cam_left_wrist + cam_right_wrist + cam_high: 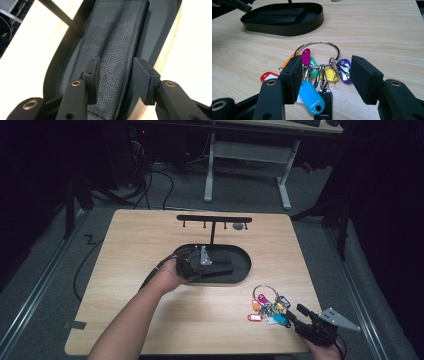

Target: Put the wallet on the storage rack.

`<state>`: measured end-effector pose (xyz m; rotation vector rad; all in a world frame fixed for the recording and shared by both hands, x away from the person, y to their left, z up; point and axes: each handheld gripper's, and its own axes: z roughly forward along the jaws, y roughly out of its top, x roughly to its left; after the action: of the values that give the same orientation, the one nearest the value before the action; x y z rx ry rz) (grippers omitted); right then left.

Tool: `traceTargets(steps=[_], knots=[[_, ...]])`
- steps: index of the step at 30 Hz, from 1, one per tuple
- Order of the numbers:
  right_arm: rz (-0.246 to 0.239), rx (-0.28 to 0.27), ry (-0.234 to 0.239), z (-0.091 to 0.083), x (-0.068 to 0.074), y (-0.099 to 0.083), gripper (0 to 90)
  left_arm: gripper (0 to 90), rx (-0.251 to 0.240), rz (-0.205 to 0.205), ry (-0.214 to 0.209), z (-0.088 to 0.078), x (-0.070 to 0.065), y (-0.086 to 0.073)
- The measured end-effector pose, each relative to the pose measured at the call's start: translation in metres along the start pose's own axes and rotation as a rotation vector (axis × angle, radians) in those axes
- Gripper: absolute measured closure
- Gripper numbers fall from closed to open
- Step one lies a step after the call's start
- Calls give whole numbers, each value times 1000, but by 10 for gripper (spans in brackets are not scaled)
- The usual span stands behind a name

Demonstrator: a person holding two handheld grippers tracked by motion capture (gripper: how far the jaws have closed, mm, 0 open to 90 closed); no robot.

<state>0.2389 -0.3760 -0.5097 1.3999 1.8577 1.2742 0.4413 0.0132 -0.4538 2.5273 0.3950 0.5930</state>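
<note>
The wallet point(112, 47) lies flat in the black oval tray point(245, 265) near the middle of the worktop point(150, 320), lengthwise along the tray floor. The left gripper point(117, 75) hangs right over its near end, jaws apart, one to each side of the wallet's width with a gap at both pads, so it is released and holds nothing. The wallet looks like grained leather: light, a little soft and springy, likely to flex rather than slip, and not fragile. Its long edges seem the best place to pinch, near the middle of its length so it does not droop; the tray wall stands close along one side and may crowd that jaw, so a slight tilt or a lift from the end could help. The right gripper point(325, 77) rests near the worktop's front right corner, jaws wide and empty, facing the key ring point(317, 52) with its bright plastic tags point(310, 97). That bunch is loose and jangly, will splay and swing when lifted, and is best taken by the steel ring or a clip. A black hook rack point(214, 219) stands at the tray's back edge, its post rising just behind the wallet, which calls for care when lifting.
</note>
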Motion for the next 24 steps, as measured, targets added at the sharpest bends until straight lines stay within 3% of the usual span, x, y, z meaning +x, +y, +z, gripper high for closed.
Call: traceTargets(steps=[6, 11, 16, 24], knots=[[-11, 0, 1, 1, 1, 1, 444, 576, -56, -79, 3, -17, -3, -12], [-12, 2, 1, 2, 2, 2, 444, 569, -79, -116, 14, -31, -10, -27], [-11, 6, 0, 3, 2, 2, 444, 563, -116, -167, 10, -44, -20, -47], [-17, 12, 3, 6, 4, 2, 444, 558, -132, -241, 24, -60, -35, -83]])
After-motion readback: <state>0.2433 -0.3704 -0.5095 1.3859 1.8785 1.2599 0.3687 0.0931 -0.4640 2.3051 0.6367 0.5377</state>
